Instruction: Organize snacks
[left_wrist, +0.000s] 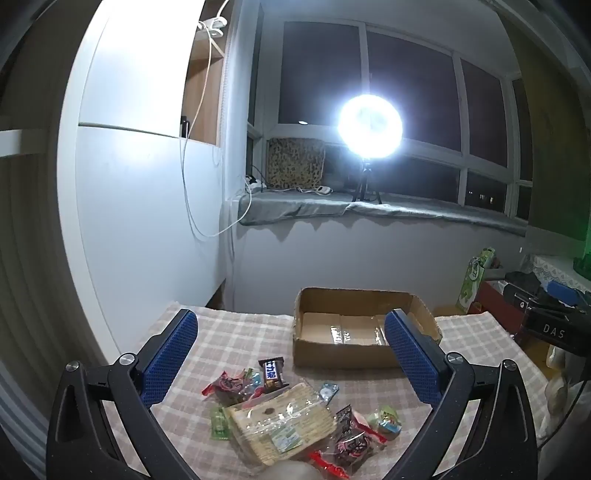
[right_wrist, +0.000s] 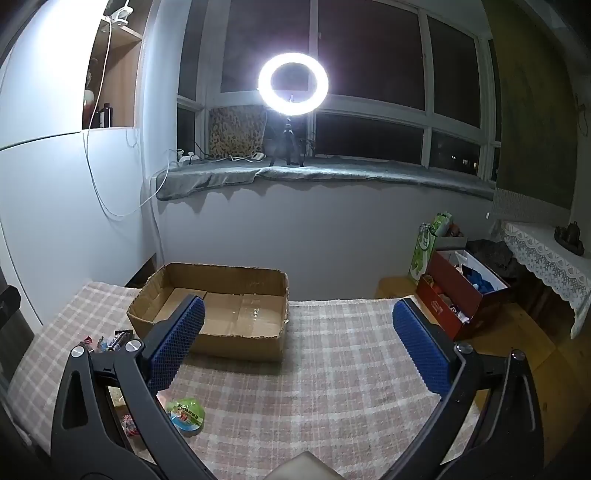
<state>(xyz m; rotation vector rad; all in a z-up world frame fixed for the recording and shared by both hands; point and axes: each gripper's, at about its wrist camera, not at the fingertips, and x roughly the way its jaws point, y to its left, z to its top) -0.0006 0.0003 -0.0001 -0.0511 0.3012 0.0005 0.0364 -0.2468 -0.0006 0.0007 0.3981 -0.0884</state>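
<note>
Hovering wide open and empty, left gripper (left_wrist: 290, 354) is framing the snacks (left_wrist: 284, 417); right gripper (right_wrist: 299, 339) likewise; advise pinching one packet squarely before boxing it in the cardboard box (left_wrist: 332, 354) ahead.

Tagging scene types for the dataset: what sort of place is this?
Most likely a room in a home at night, not a lab: a wide window sill with a ring light, a checked-cloth table with a cardboard box, and a lace-covered cabinet.

home room | padded window sill (right_wrist: 332, 173) | ring light (right_wrist: 293, 84) | checked tablecloth (right_wrist: 332, 369)
</note>
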